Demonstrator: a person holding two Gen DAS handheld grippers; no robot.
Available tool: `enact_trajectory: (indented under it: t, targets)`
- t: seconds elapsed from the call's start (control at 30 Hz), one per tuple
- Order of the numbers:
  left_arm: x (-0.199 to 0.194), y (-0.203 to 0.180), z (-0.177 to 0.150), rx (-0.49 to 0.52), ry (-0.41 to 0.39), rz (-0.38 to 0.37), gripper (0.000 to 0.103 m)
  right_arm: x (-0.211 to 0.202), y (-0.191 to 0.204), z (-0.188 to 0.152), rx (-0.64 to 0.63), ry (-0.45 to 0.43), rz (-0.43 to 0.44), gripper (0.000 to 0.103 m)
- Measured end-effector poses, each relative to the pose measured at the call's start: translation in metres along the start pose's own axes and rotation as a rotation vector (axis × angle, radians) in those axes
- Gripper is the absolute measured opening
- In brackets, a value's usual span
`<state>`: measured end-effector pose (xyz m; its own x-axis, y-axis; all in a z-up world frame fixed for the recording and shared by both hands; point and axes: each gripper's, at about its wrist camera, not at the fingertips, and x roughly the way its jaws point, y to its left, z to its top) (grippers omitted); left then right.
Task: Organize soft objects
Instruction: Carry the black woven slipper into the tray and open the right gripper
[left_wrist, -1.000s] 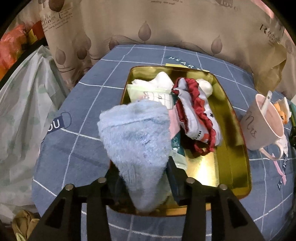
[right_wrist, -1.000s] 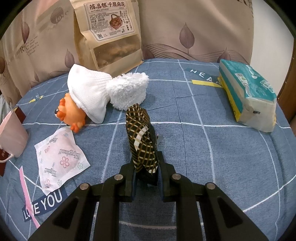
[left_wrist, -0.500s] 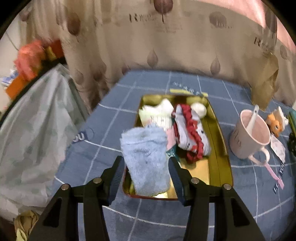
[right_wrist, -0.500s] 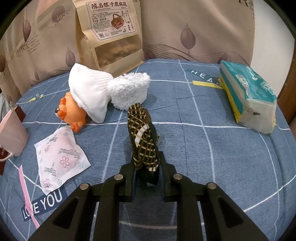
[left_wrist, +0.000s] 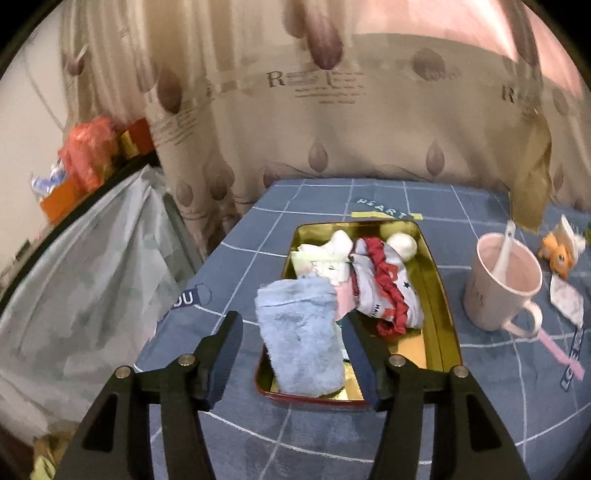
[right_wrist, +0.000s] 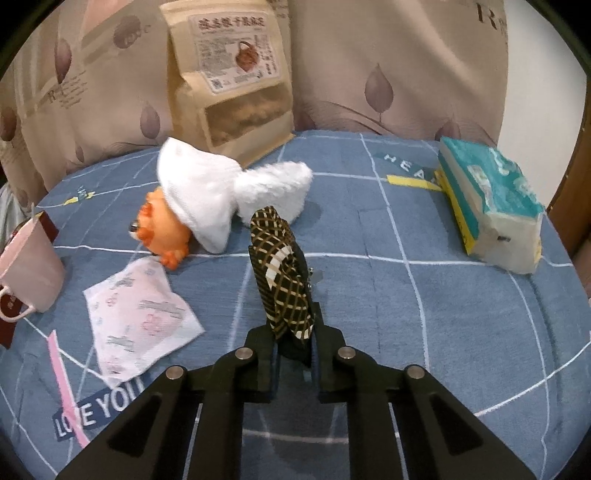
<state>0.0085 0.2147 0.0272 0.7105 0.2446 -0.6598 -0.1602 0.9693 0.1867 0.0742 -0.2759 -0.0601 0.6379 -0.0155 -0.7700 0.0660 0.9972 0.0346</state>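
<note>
I am spreading my left gripper (left_wrist: 295, 354) wider, and its pads are touching nothing. Between and beyond my left fingers (left_wrist: 225, 343) a blue towel (left_wrist: 301, 339) is lying released in the near left corner of the gold tray (left_wrist: 443, 328), its near end lapping over the tray's near rim. Farther in the tray a grey sock with red trim (left_wrist: 384, 291) is sprawling to the right of the towel, and white socks (left_wrist: 340, 247) are bunching at the far end. A pink mug (left_wrist: 498, 291) with a white spoon (left_wrist: 506, 251) standing in it is sitting on the blue cloth (left_wrist: 295, 435) just right of the tray.

I am clenching my right gripper (right_wrist: 293, 343) on a dark checked cloth (right_wrist: 282, 273), which is sticking up and away from my pads. Beyond it, a white sock (right_wrist: 195, 188) is draping over an orange toy (right_wrist: 162, 229), and a fluffy white sock (right_wrist: 277, 188) is lying just right of that one, touching it. A flowered packet (right_wrist: 140, 314) is lying flat at the near left. A tissue pack (right_wrist: 491, 199) is resting at the far right, well apart from the socks. A brown pouch (right_wrist: 236, 77) is leaning against the curtain (right_wrist: 406, 62) at the far edge.
</note>
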Motion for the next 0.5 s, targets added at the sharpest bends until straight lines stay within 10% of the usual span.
enact_trajectory:
  t: [0.5]
  targets:
    - [0.018,0.070,-0.009,-0.311,0.079,0.024,0.059,-0.085,0.139,0.037,-0.208,-0.114,0.236,0.012]
